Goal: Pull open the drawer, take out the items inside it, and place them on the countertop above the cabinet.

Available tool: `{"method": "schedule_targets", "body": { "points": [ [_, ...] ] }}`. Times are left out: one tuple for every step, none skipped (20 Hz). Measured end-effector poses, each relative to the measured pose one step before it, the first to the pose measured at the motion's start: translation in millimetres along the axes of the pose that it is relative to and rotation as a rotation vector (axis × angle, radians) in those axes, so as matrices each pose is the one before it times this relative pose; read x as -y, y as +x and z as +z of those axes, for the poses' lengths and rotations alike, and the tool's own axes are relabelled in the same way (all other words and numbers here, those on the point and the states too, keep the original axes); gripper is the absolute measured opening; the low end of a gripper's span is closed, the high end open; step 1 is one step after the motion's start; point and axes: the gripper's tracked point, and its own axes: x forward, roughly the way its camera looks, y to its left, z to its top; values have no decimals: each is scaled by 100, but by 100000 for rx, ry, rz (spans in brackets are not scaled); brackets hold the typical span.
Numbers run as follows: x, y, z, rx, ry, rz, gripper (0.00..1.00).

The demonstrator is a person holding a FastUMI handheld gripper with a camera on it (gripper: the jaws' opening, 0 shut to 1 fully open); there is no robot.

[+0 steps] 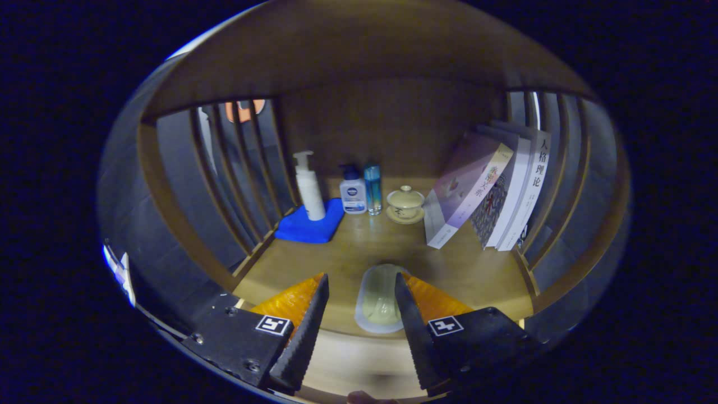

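Beyond the open gripper (362, 294), the countertop (477, 275) looks like smooth matt wood. The soap box (378, 300) between the fingers is cloudy plastic; farther off, a soft cloth (308, 227), glossy paper books (488, 191).

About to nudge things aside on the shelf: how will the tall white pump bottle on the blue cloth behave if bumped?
The pump bottle looks tall and narrow, so it may tip easily. It stands on the soft blue cloth, probably an unsteady footing. Its smooth sides could be slippery. The gripper is open, well short of it, fingers either side of a pale soap dish.
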Motion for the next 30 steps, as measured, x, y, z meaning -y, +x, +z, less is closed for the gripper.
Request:
{"method": "schedule_targets", "body": {
  "points": [
    [-645, -1136, -662, 1301, -54, 1624, 75],
    [-491, -1078, -631, 1238, 11, 1962, 77],
    [-541, -941, -675, 955, -70, 1263, 80],
    [-383, -927, -660, 568, -686, 1550, 83],
    [-386, -985, -768, 1127, -95, 1117, 85],
    [-429, -944, -519, 1628, 150, 1528, 85],
    [-459, -1058, -488, 2485, 411, 1351, 85],
    [-341, -1043, -295, 3151, 41, 1100, 85],
    [-378, -941, -404, 2517, -413, 969, 85],
    [-261, -921, -383, 2575, -479, 606, 87],
    [-439, -847, -463, 2265, -897, 1079, 93],
    [-191, -762, -544, 2389, -789, 254, 100],
    [-233, -966, -341, 2343, -976, 236, 100],
    [-27, -754, -604, 2228, -811, -834, 100],
    [-94, -724, -831, 1521, -1083, -177, 100],
    [-201, -739, -864, 1106, -715, -5, 100],
    [-449, -797, -1017, 786, -946, 993, 100],
    [175, -585, -903, 224, -492, -1132, 100],
    [228, -515, -1169, 179, -761, -740, 100],
    [379, -433, -1187, -432, -1000, -1940, 100],
    [358, -326, -1231, -321, -1178, -1511, 100],
    [432, -306, -1215, -767, -868, -1949, 100],
    [69, -150, -1009, -757, -152, -771, 100],
    [34, -189, -1076, -1065, 293, -960, 100],
    [-34, -94, -1131, -854, 280, -418, 100],
    [196, -63, -799, -422, 40, -1113, 100],
    [184, -15, -940, -432, 677, -1163, 100],
    [-14, -12, -976, -1183, 1044, -1005, 100],
    [-187, 104, -1183, -1074, 1198, -359, 100],
    [-4, 40, -851, -1118, 766, -864, 100]
  ]
}}
